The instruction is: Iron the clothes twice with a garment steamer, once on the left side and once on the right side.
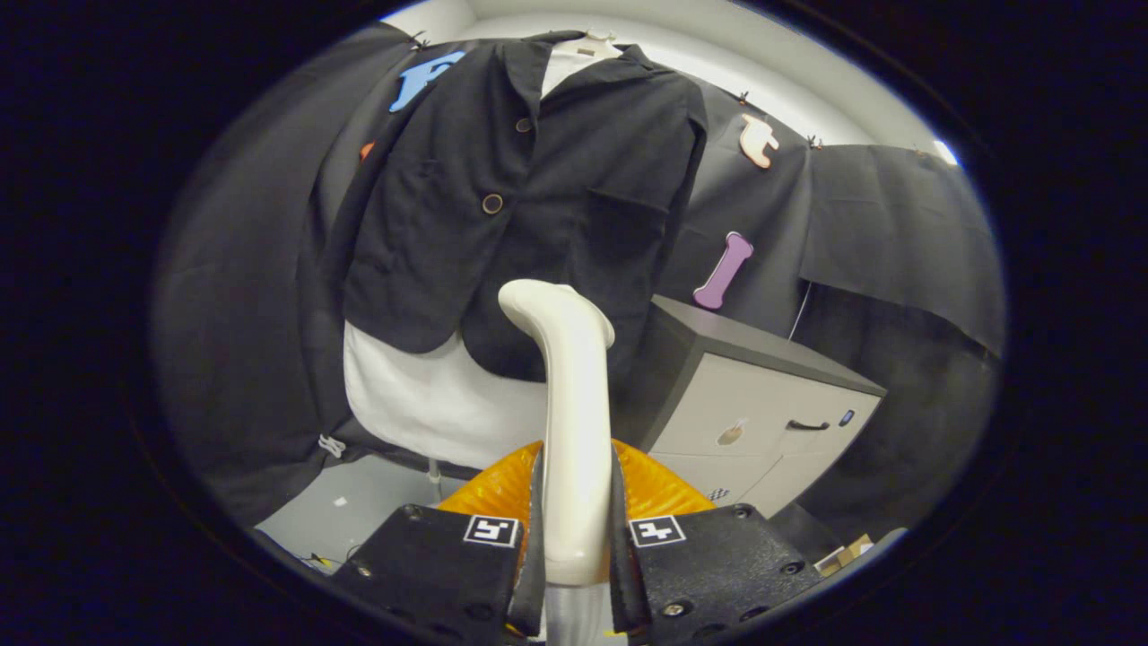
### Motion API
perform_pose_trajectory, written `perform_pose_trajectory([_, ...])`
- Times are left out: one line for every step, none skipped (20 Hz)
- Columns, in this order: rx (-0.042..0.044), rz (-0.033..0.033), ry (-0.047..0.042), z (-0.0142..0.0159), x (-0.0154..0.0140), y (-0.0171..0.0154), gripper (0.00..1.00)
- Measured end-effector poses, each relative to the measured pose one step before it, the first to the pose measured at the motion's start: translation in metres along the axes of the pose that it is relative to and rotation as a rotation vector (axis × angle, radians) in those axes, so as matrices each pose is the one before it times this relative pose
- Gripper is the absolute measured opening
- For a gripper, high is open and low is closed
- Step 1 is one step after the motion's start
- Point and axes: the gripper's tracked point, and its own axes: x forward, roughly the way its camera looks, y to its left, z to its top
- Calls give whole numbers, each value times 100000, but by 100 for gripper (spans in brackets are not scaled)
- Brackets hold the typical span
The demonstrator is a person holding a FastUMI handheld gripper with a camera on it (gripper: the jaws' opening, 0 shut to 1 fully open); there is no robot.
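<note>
A white garment steamer [574,413] stands upright between my fingers, its curved head pointing left toward the clothes. My gripper [577,547] is shut on the steamer's handle, both black fingers [628,538] pressing its sides. Beyond the steamer hangs a black jacket [529,197] with brown buttons over a white shirt [430,395] on a hanger. The steamer head sits level with the jacket's lower hem, near its middle, a short way in front of the fabric.
A grey cabinet [762,404] with a black handle stands right of the clothes. An orange ribbed object [655,489] lies just below the steamer, behind my fingers. Grey floor [359,511] shows to the lower left.
</note>
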Motion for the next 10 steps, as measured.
perform_pose_trajectory([-246,350,1440,-606,288,194,32])
perform_pose_trajectory([-318,309,1551,-583,188,181,32])
perform_pose_trajectory([-134,478,1539,-584,229,-104,32])
perform_pose_trajectory([-305,406,1471,-643,40,232,32])
perform_pose_trajectory([-486,389,1480,-495,121,169,32])
perform_pose_trajectory([-239,152,1150,-466,193,-49,32])
perform_pose_trajectory([-402,-134,119,-42,162,-69,32])
perform_pose_trajectory([6,118,115,-141,0,33,32])
perform_pose_trajectory([62,288,265,-111,-38,94,32])
perform_pose_trajectory([467,133,-203,32,-186,-34,32])
